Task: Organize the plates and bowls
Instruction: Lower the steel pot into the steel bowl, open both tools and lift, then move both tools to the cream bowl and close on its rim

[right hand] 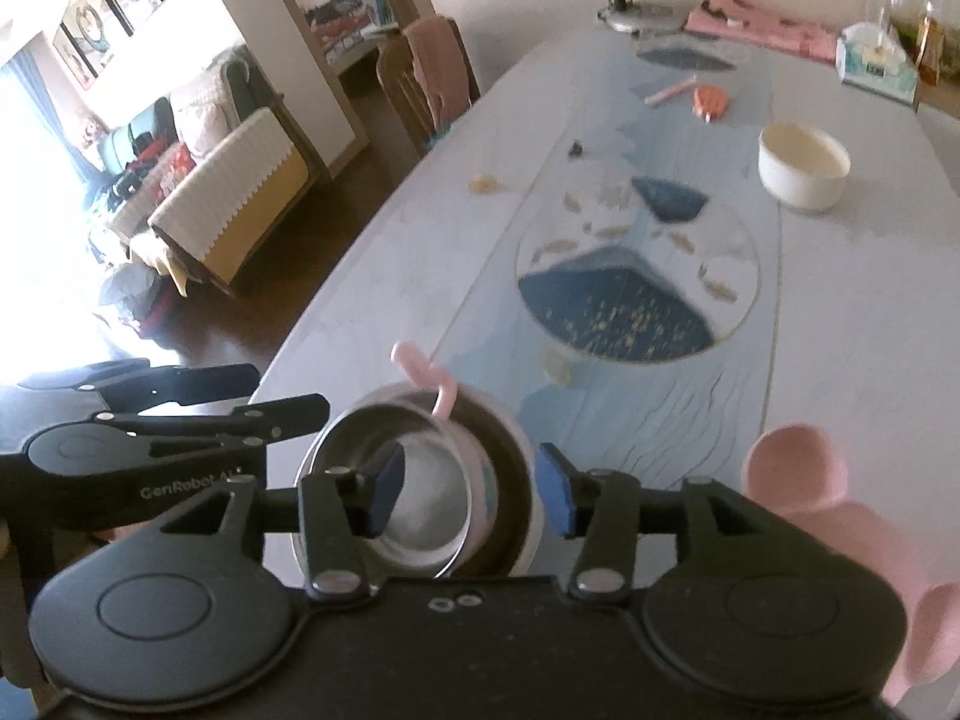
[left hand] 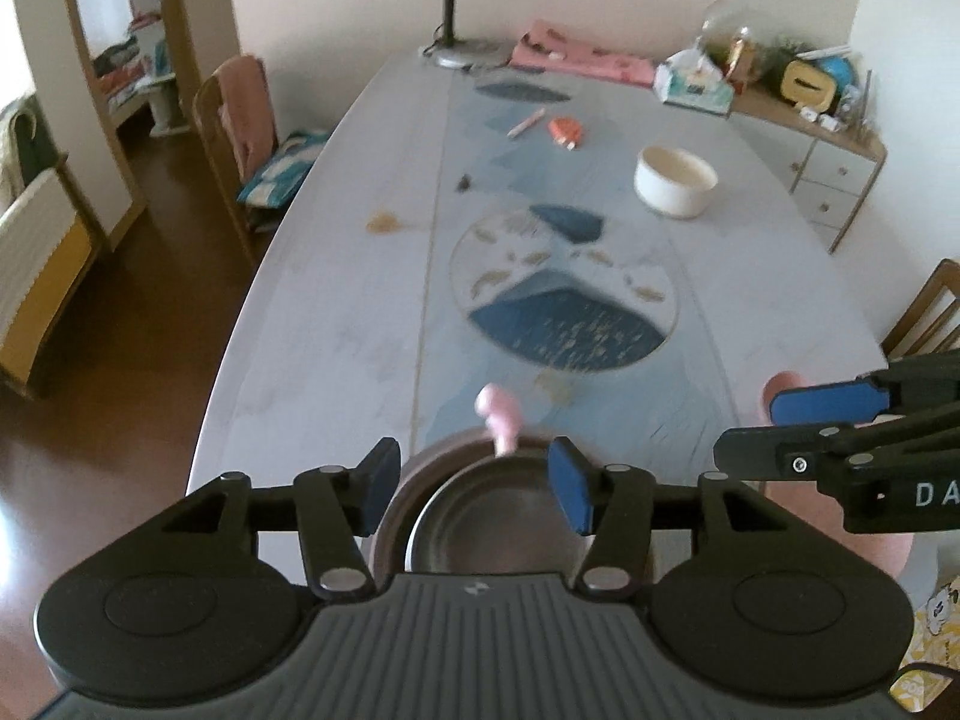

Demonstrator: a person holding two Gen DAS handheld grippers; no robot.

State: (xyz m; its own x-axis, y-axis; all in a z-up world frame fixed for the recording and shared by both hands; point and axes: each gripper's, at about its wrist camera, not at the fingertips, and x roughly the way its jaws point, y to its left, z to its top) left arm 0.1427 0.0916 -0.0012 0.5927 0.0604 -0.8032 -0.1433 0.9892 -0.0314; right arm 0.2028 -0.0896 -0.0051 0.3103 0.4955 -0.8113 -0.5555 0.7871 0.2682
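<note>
A steel bowl (left hand: 492, 516) (right hand: 420, 480) with a pink handle (left hand: 501, 414) (right hand: 429, 381) sits nested in a brown bowl (left hand: 414, 480) (right hand: 510, 468) at the near table edge. My left gripper (left hand: 474, 489) is open, its fingers either side of the stack, above it. My right gripper (right hand: 471, 489) is open over the same stack; it shows at the right of the left wrist view (left hand: 804, 426). A white bowl (left hand: 675, 180) (right hand: 804, 165) stands far right on the table. A pink plate (right hand: 840, 504) (left hand: 786, 387) lies at the near right, partly hidden.
The table (left hand: 336, 312) (right hand: 408, 264) carries a desk lamp (left hand: 462, 48), pink cloth (left hand: 576, 57), tissue box (left hand: 693, 87), a pink pen (left hand: 525, 123) and an orange item (left hand: 567, 132) at the far end. Chairs (left hand: 240, 120) stand at the left, a sideboard (left hand: 834, 174) at the right.
</note>
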